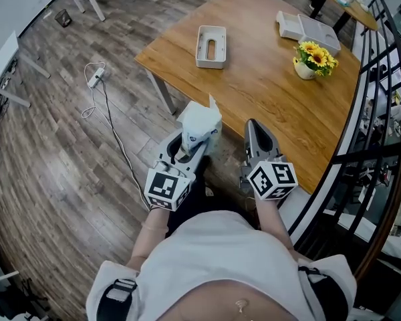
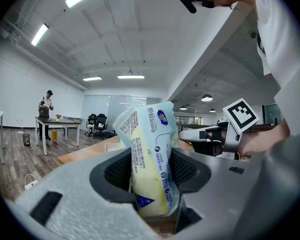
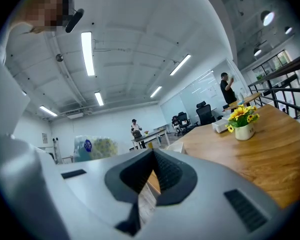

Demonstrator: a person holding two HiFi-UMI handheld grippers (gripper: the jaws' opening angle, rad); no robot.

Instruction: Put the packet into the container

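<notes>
Left gripper (image 1: 189, 147) grasping packet (image 1: 200, 124) mid-frame; right gripper (image 1: 254, 130) clenched, empty. Container (image 1: 210, 63) upper center on table (image 1: 274, 99).

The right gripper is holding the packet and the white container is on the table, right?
No: the left gripper holds the packet, its jaws closed on it, as the left gripper view shows. The white container is on the table.

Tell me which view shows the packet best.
The left gripper view: the packet stands large and sharp, clamped between the jaws. The head view shows it small from above; the right gripper view, only a blurred glimpse.
</notes>
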